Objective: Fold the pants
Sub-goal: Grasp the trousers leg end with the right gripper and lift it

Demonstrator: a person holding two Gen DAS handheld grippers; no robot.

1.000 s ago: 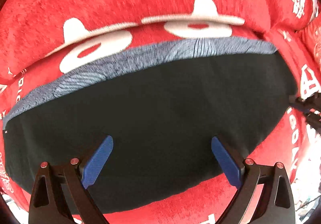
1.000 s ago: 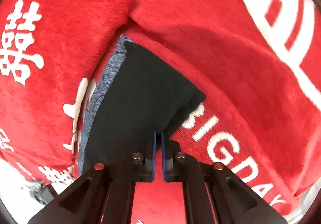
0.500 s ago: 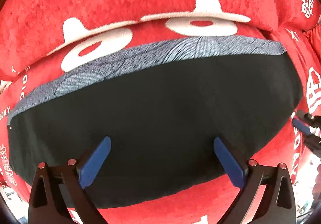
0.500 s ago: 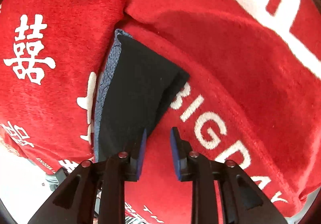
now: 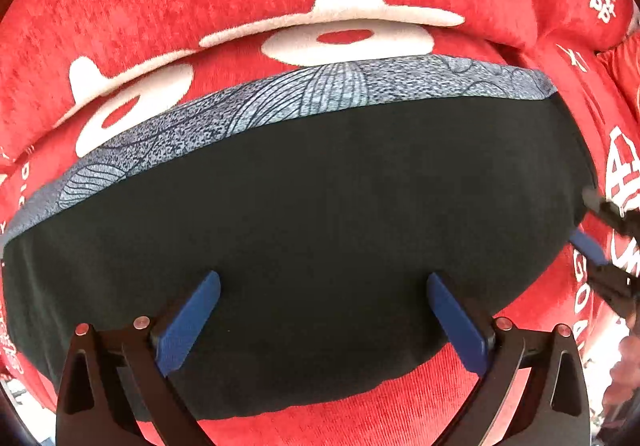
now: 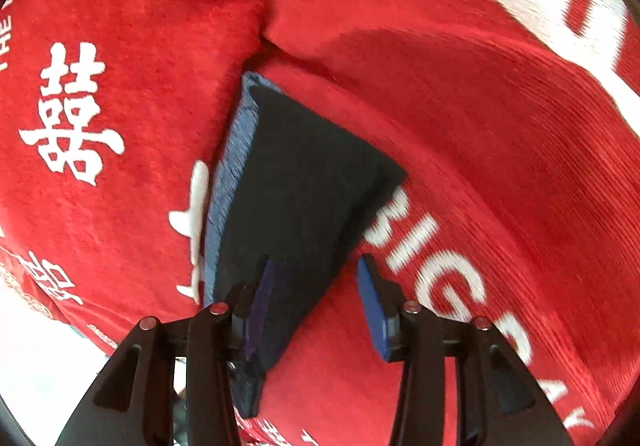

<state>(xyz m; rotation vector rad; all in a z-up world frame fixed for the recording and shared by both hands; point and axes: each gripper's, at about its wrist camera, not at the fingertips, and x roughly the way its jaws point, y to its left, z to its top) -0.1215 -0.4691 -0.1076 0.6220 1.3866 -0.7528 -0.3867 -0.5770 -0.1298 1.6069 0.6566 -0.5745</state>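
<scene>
Pants: the black pants (image 5: 320,246) lie folded flat on the red blanket (image 5: 200,6); all places below are given relative to them.
Waistband: a grey patterned band (image 5: 304,94) runs along the far edge of the pants in the left wrist view, and along their left edge in the right wrist view (image 6: 232,166).
Blanket: red plush with white lettering, showing on every side of the pants; a raised fold of it sits just beyond the waistband.
Left gripper: the left gripper (image 5: 320,286) hangs directly over the middle of the pants, pointing down at the black cloth. Its blue pads (image 5: 188,326) stand wide apart, with nothing clamped between them.
Right gripper: the right gripper (image 6: 316,298) sits at the near corner of the pants, angled down. Its jaws are opening; the corner of the cloth lies between them, the right pad clear of it. Contact at the left pad cannot be told.
</scene>
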